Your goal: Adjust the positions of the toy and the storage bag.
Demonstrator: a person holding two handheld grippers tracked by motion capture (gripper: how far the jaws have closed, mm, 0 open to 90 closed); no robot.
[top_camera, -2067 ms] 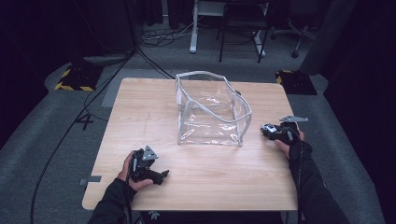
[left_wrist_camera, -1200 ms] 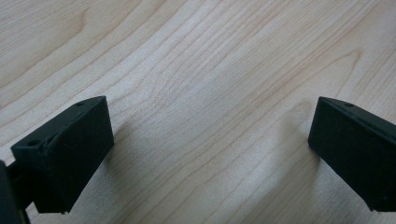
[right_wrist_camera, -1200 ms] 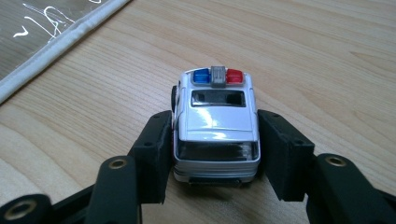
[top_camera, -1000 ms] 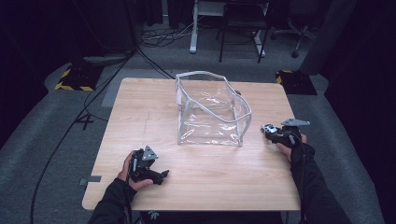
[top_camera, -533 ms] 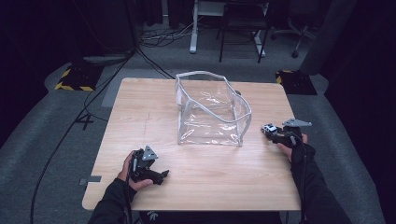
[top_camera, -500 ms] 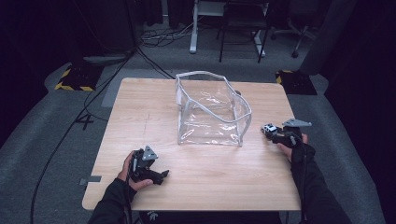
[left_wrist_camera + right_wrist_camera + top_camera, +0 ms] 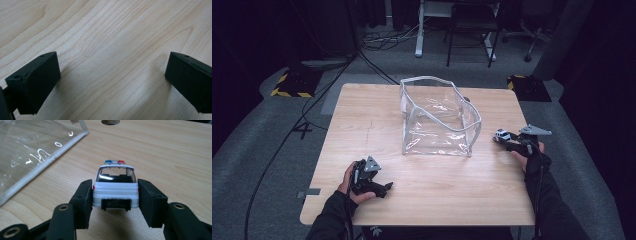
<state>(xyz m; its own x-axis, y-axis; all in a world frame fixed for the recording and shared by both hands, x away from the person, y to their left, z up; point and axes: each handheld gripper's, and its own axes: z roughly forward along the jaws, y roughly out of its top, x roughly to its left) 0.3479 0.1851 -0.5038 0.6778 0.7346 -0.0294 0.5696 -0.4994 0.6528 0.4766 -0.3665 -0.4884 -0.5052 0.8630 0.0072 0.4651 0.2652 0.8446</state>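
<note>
A small white toy police car (image 7: 115,185) with red and blue roof lights sits on the wooden table (image 7: 362,120), just right of a clear plastic bag (image 7: 437,117) with a white rim. My right gripper (image 7: 115,198) is shut on the car's rear, one black jaw pressed to each side. In the high view the car (image 7: 501,135) and my right gripper (image 7: 508,140) are near the table's right edge. My left gripper (image 7: 386,187) rests near the front left of the table. Its jaws stand wide open over bare wood (image 7: 112,75).
The clear bag (image 7: 37,150) stands open in the middle of the table, its corner close to the car's left. A dark round hole (image 7: 110,122) lies in the tabletop beyond the car. Cables, a chair and desk legs (image 7: 472,30) are on the floor behind.
My right gripper has shifted slightly to the right with the car. The left gripper and the bag have not moved.
</note>
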